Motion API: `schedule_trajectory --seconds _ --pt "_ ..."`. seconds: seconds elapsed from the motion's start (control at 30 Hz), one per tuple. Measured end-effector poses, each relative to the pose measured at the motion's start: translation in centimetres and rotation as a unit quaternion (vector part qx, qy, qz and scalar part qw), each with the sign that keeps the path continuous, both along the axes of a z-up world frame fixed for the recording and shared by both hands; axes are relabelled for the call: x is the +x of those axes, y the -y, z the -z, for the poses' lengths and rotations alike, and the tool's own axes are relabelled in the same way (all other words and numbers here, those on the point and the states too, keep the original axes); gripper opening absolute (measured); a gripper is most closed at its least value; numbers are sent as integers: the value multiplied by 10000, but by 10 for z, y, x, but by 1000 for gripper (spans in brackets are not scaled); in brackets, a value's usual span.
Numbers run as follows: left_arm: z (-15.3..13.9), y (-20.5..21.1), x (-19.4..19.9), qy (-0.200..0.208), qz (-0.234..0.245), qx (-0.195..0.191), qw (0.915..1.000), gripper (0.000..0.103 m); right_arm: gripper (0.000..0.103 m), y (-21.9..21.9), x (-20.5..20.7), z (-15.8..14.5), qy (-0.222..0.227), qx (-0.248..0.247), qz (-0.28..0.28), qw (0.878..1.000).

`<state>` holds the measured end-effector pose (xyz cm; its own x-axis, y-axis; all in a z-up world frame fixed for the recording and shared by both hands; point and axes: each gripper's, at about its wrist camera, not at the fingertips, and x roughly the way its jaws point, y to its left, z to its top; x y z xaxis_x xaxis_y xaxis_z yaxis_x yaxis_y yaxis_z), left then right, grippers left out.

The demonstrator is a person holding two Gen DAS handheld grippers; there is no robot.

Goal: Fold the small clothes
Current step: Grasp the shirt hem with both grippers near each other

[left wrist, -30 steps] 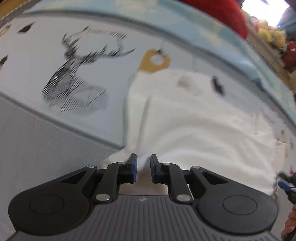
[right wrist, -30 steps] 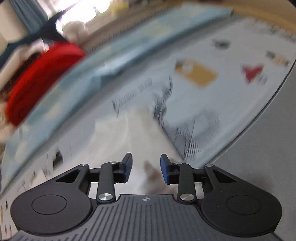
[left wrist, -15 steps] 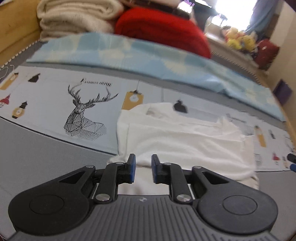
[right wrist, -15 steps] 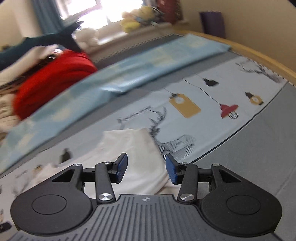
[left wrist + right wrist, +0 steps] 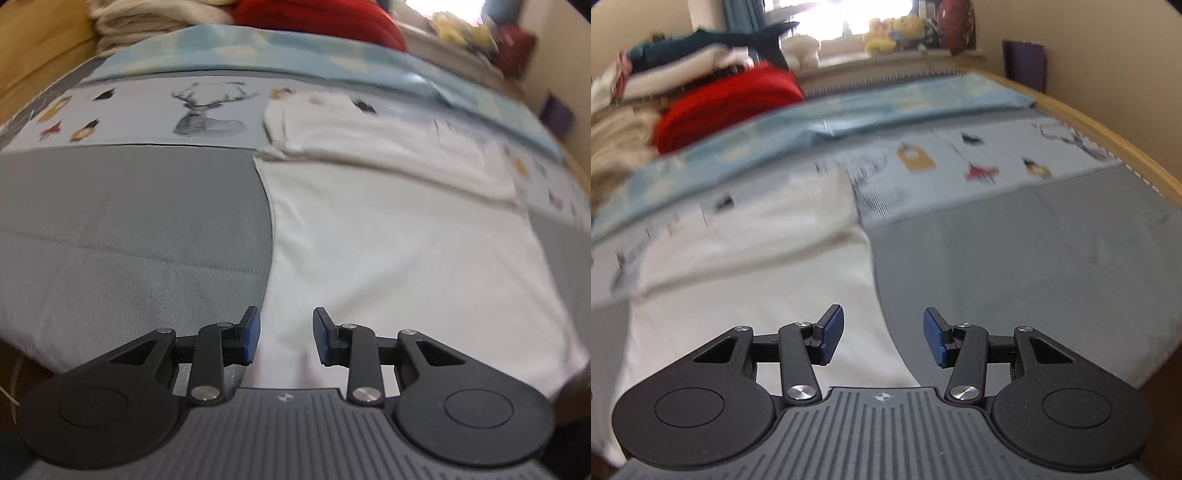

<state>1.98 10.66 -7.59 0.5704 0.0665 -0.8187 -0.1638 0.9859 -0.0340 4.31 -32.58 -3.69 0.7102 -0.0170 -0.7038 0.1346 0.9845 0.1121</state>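
A white garment point(image 5: 388, 240) lies spread flat on the bed, its far part folded over into a thicker band point(image 5: 369, 136). My left gripper point(image 5: 284, 336) hovers over the garment's near left edge. Its jaws are opening, and nothing is between the blue pads. In the right wrist view the same garment point(image 5: 757, 288) fills the lower left, with the folded band point(image 5: 757, 214) behind it. There my right gripper point(image 5: 884, 338) stands open over the garment's near right edge, holding nothing.
Grey bedding point(image 5: 129, 221) point(image 5: 1034, 258) flanks the garment on both sides. Behind it lie a deer-print cover point(image 5: 207, 110), a light blue sheet point(image 5: 886, 107), a red blanket point(image 5: 727, 103) and cream towels point(image 5: 147, 14). A wooden bed frame point(image 5: 1108, 136) rims the right.
Both grippers have drawn back from the garment's far part toward the near edge of the bed. Their jaws have widened. More of the flat near half of the garment now shows.
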Motion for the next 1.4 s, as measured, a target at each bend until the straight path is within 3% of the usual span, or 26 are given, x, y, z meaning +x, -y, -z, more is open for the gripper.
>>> schedule_trajectory --seconds 0.13,0.4,1.13,1.4 --pt "13 -6 -7 144 208 217 9994 35 50 -3 -2 10 -51 -177 -197 9996" --pt "32 -33 -6 -399 -555 -206 9974 35 50 -5 -2 32 -434 -323 -296 9981" --pt "34 -29 -7 -509 -526 -180 9972 39 50 5 -5 37 -585 -225 -77 9980" --pt "43 -48 -8 -680 -849 -856 9904 39 50 11 -1 49 -901 -36 84 9959"
